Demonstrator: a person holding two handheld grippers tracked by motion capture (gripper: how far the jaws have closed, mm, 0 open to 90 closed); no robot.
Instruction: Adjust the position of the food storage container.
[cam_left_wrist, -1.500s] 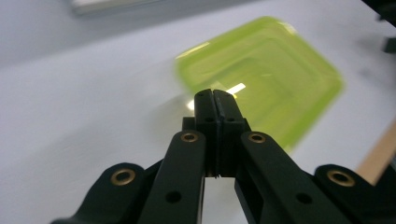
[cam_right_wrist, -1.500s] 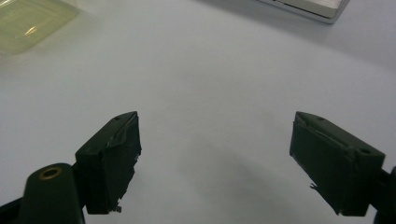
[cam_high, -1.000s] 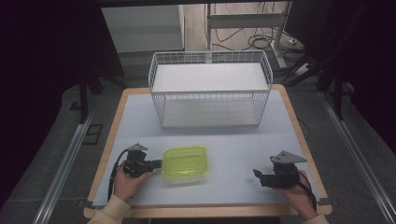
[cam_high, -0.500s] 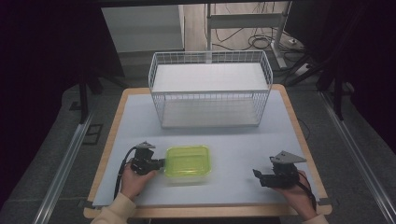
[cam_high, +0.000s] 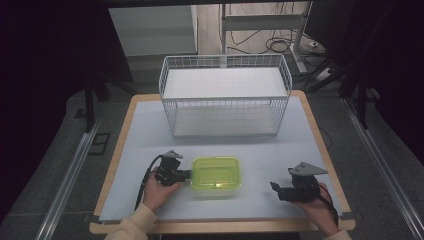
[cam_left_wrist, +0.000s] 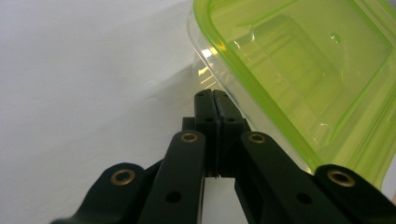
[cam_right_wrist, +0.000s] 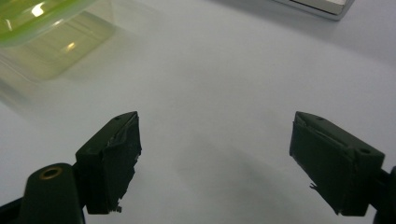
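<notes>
- Green-lidded container (cam_high: 216, 172) sits on the table (cam_high: 280, 150), front-middle, well apart from the wire basket (cam_high: 225, 95).
- Left gripper (cam_high: 186, 174): jaws pressed together, tips right at the container's edge.
- Right gripper (cam_high: 275, 187): jaws spread wide, nothing between them.

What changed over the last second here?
The left gripper, shut with its fingers against the green container's edge, pushed it rightward across the table. The right gripper stayed open and still, and the wire basket did not move.
</notes>
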